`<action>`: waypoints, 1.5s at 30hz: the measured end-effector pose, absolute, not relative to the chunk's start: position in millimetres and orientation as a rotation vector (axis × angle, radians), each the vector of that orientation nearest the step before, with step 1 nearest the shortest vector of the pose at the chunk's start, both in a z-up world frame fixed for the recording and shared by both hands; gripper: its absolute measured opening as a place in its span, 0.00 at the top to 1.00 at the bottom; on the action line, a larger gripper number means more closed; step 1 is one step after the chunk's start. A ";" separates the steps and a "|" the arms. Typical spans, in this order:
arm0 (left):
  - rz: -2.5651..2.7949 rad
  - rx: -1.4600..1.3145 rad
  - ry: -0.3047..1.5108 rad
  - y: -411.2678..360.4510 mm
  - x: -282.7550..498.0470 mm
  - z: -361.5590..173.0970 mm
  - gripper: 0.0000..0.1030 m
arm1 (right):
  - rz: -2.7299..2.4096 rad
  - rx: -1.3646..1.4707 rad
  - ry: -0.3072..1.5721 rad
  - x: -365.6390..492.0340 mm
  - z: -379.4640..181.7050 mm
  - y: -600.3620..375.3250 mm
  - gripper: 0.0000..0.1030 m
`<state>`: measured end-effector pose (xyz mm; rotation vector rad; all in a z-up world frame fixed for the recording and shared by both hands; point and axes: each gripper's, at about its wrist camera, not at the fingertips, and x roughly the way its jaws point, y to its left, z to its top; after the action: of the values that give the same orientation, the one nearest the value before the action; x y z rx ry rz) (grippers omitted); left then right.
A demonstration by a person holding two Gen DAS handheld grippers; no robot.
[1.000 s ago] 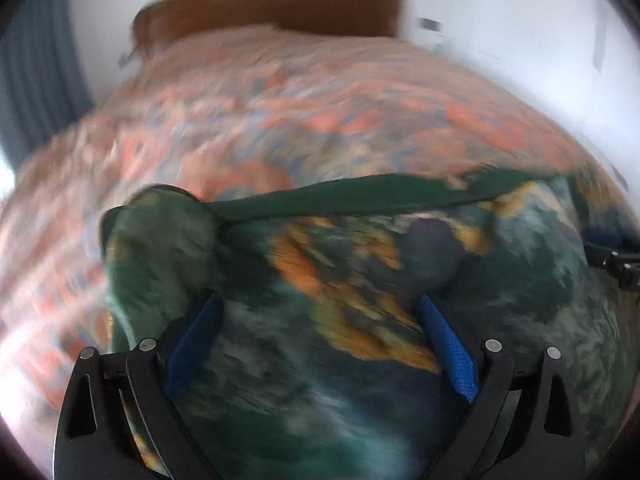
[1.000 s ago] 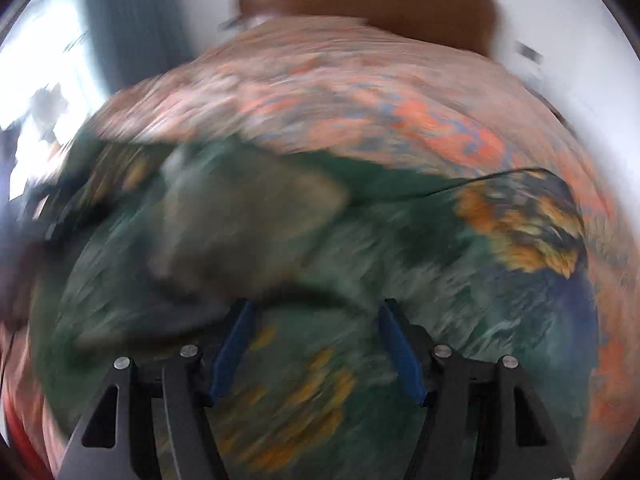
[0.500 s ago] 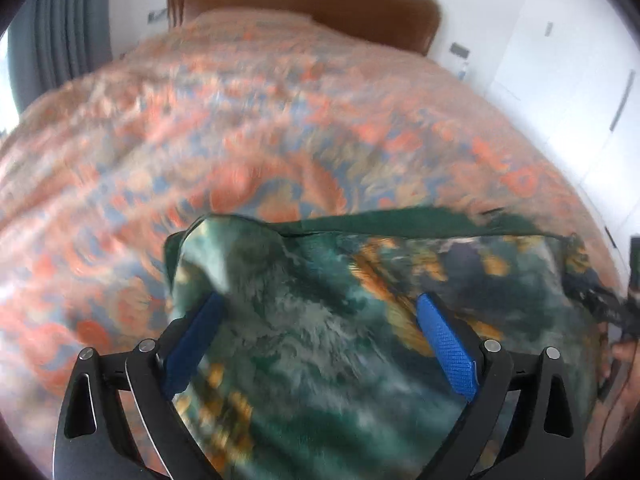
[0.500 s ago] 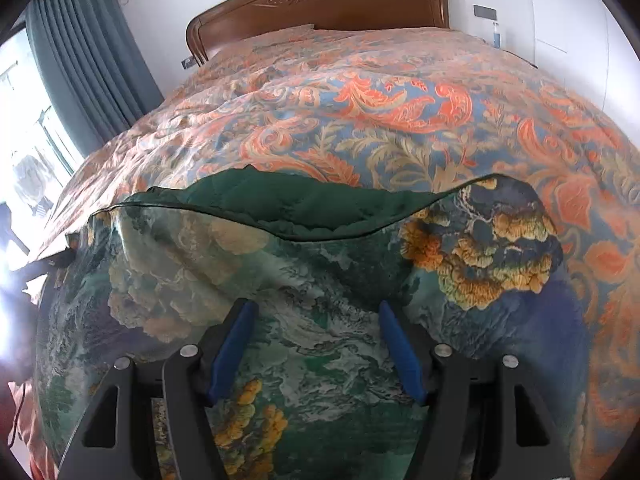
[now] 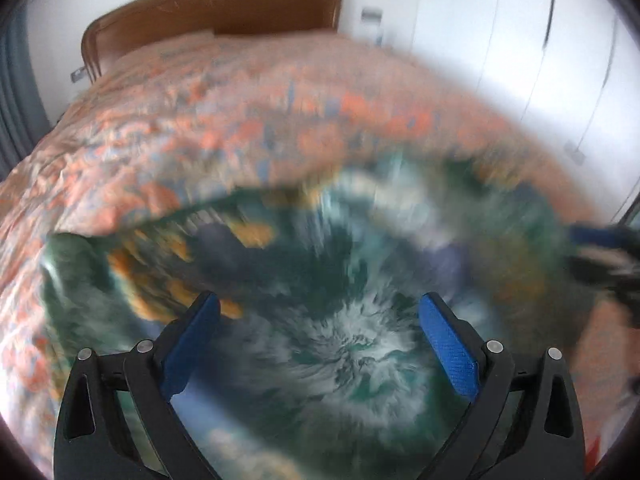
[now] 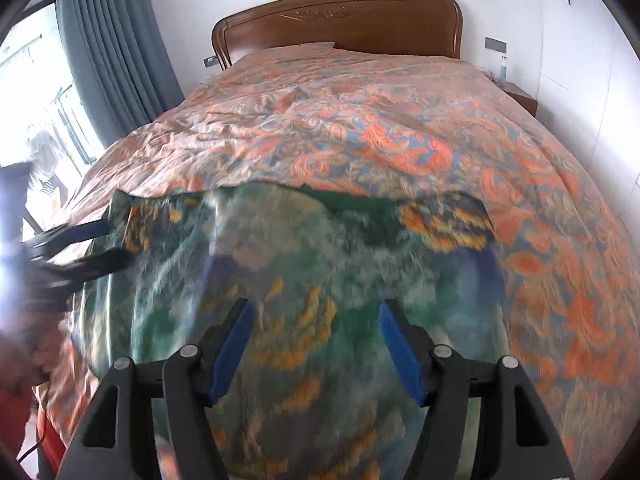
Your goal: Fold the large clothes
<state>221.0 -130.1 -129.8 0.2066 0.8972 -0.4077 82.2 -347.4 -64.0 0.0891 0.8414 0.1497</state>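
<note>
Since half a second ago our left gripper (image 5: pixel 318 320) has swung toward the right side of the garment (image 5: pixel 352 292): the cloth's left edge, then close beside the left pad, now lies well off to the left in the left wrist view, and the picture is smeared with motion. From the right wrist view the green lining that showed along the far edge is now mostly covered by the printed side.

We see the garment (image 6: pixel 312 280), a large green piece with orange and blue-grey print, spread over the near end of the bed (image 6: pixel 360 120), on top of its orange and blue patterned bedspread (image 6: pixel 540 208). The wooden headboard (image 6: pixel 340 20) stands at the far end, with a grey curtain (image 6: pixel 112 48) at the left by the window.

Our left jaws stand wide apart above the cloth, with nothing pinched between the blue pads. Our right gripper (image 6: pixel 314 336) also has its jaws parted over the garment's near half, the pads clear of any fold. In the right wrist view the left gripper (image 6: pixel 108 244) shows at the garment's left edge, blurred, so we cannot tell whether it touches the cloth there.
</note>
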 end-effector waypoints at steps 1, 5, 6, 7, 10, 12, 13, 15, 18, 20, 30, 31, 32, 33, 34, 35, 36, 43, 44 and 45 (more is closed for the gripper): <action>-0.402 0.229 0.911 -135.1 217.4 -140.9 0.04 | 0.137 0.080 0.843 74.3 -66.9 -349.2 0.35; -0.436 0.317 0.841 -139.4 174.7 -150.6 0.03 | 0.115 0.093 0.880 49.7 -87.7 -364.6 0.35; -0.439 0.332 0.830 -137.7 165.7 -151.1 0.03 | 0.116 0.108 0.889 42.4 -93.8 -369.6 0.35; -0.442 0.333 0.822 -134.4 156.7 -150.6 0.03 | 0.117 0.118 0.896 36.3 -99.3 -374.0 0.35; -0.441 0.303 0.832 -124.5 137.8 -154.1 0.02 | 0.117 0.130 0.894 20.1 -109.8 -379.0 0.35; -0.434 0.304 0.829 -124.0 125.7 -158.4 0.02 | 0.113 0.143 0.885 9.5 -113.5 -381.2 0.35; -0.431 0.319 0.823 -126.0 116.8 -161.5 0.02 | 0.110 0.151 0.881 6.1 -114.5 -381.7 0.35; -0.436 0.344 0.820 -128.1 106.6 -163.9 0.02 | 0.108 0.172 0.877 -1.1 -115.9 -383.1 0.35; -0.474 0.352 0.849 -124.6 96.0 -157.7 0.02 | 0.106 0.187 0.882 -14.2 -116.6 -384.2 0.35; -0.507 0.298 0.887 -118.3 103.0 -142.7 0.02 | 0.104 0.179 0.881 -24.4 -115.0 -385.6 0.35; -0.294 0.128 0.972 -134.1 258.3 -114.3 0.03 | 0.084 0.234 0.830 -54.4 -99.8 -406.2 0.35; -0.283 0.158 1.015 -140.9 260.8 -129.2 0.03 | 0.085 0.239 0.828 -54.8 -99.5 -406.5 0.35; -0.280 0.190 1.033 -144.9 254.7 -139.7 0.03 | 0.087 0.246 0.826 -55.4 -99.4 -407.4 0.35; -0.291 0.230 1.025 -148.1 242.0 -145.9 0.03 | 0.089 0.257 0.824 -56.3 -99.6 -409.4 0.35; -0.320 0.296 0.992 -151.4 220.8 -148.4 0.03 | 0.091 0.272 0.824 -57.3 -100.2 -413.3 0.35; -0.341 0.336 0.975 -150.9 203.9 -148.2 0.03 | 0.088 0.284 0.825 -59.0 -100.8 -417.5 0.35; -0.362 0.359 0.967 -151.0 192.0 -146.5 0.03 | 0.080 0.304 0.824 -60.9 -102.6 -425.6 0.35; -0.667 0.083 0.908 -129.3 118.6 -90.1 0.02 | 0.079 0.549 0.833 -58.2 -131.2 -480.3 0.30; -0.735 0.021 0.908 -135.4 118.7 -87.5 0.01 | 0.097 0.610 0.821 -55.0 -136.0 -485.0 0.29; -0.772 -0.008 0.914 -142.9 121.0 -89.5 0.01 | 0.112 0.663 0.813 -49.4 -141.3 -487.1 0.25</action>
<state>121.0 -142.9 -89.5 -0.0081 0.9139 -0.7718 -49.4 -487.1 -141.3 0.6629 0.8132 0.1125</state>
